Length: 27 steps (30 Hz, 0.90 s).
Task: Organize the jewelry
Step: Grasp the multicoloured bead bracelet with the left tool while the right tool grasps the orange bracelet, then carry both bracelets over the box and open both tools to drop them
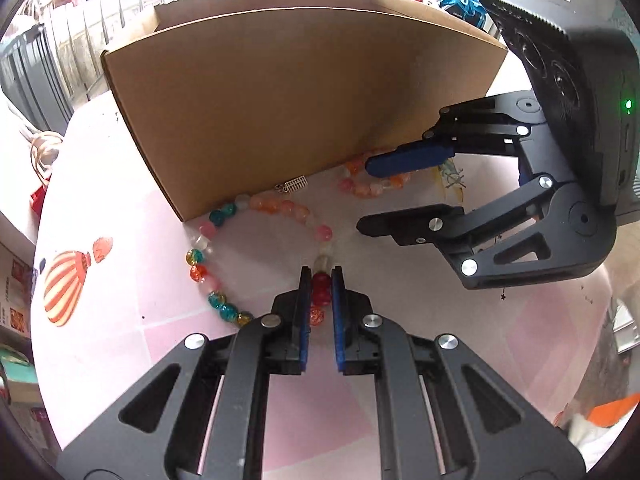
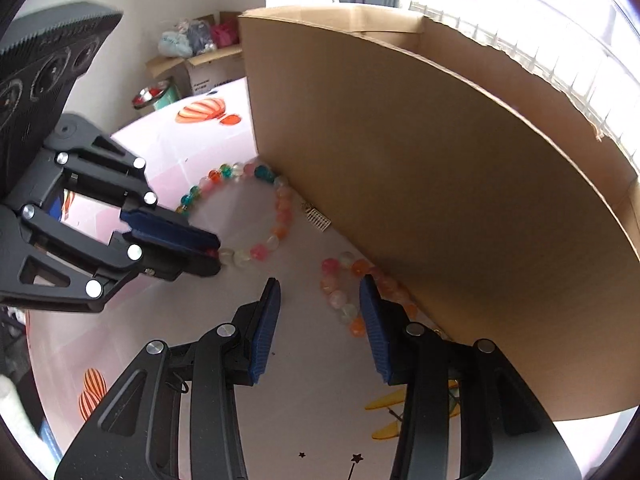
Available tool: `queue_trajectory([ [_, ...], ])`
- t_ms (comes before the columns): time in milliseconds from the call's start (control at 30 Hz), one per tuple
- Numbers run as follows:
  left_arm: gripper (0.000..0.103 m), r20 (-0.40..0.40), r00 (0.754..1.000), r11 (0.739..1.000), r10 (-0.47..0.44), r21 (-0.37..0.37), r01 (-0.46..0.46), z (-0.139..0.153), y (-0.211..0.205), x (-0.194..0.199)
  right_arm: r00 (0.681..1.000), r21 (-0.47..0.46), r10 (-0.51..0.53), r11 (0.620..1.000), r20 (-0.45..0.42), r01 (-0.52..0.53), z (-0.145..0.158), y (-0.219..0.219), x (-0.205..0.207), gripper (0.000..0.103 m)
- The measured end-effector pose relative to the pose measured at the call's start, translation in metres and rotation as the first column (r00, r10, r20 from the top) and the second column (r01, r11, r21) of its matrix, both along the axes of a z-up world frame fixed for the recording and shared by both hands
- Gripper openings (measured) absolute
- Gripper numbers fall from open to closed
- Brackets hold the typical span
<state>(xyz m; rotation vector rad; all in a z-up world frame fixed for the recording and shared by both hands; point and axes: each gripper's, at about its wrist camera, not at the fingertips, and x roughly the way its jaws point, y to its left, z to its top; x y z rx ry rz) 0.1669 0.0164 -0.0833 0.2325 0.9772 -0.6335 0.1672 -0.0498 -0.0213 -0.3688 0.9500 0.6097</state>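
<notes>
A large bracelet of teal, orange, pink and clear beads (image 1: 208, 240) lies on the pink tablecloth in front of a cardboard box (image 1: 280, 104). My left gripper (image 1: 321, 276) is shut on its red beads at the near side; it also shows in the right wrist view (image 2: 214, 254), where the bracelet (image 2: 280, 204) curves away from it. A smaller pink-orange bracelet (image 2: 336, 292) lies against the box wall (image 2: 440, 200). My right gripper (image 2: 318, 292) is open, its right finger over this bracelet; it also shows in the left wrist view (image 1: 366, 196). A small silver charm (image 1: 294, 183) lies by the box.
The tablecloth (image 1: 120, 320) carries striped balloon prints (image 1: 64, 288). A red item and cords sit at the table's left edge (image 1: 40, 160). In the right wrist view, boxes and bags (image 2: 200, 52) stand on the floor beyond the table.
</notes>
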Motion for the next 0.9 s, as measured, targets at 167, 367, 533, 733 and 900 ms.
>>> queue_trajectory([
  [167,0.009,0.007,1.000,1.000,0.009,0.029,-0.010,0.005,-0.012,0.001,0.983,0.039,-0.094,0.994,-0.157,0.101,0.000,-0.003,0.008,0.010],
  [367,0.009,0.058,0.997,0.999,0.041,0.007,-0.042,0.029,-0.014,-0.001,0.952,0.130,-0.212,0.961,-0.219,0.244,0.020,-0.018,0.005,0.010],
  [533,0.009,0.130,0.987,0.995,0.098,-0.046,-0.093,0.070,-0.004,-0.002,0.954,0.200,-0.227,0.943,-0.198,0.266,0.055,-0.033,-0.002,0.010],
  [733,0.009,0.194,0.973,0.984,0.129,-0.147,-0.101,0.126,0.002,-0.007,0.948,0.336,-0.238,0.893,-0.212,0.299,0.100,-0.050,-0.008,0.010],
  [900,0.009,0.262,0.958,0.973,0.115,-0.223,-0.056,0.181,-0.009,-0.014,0.958,0.428,-0.247,0.858,-0.143,0.285,0.148,-0.062,-0.012,0.010],
])
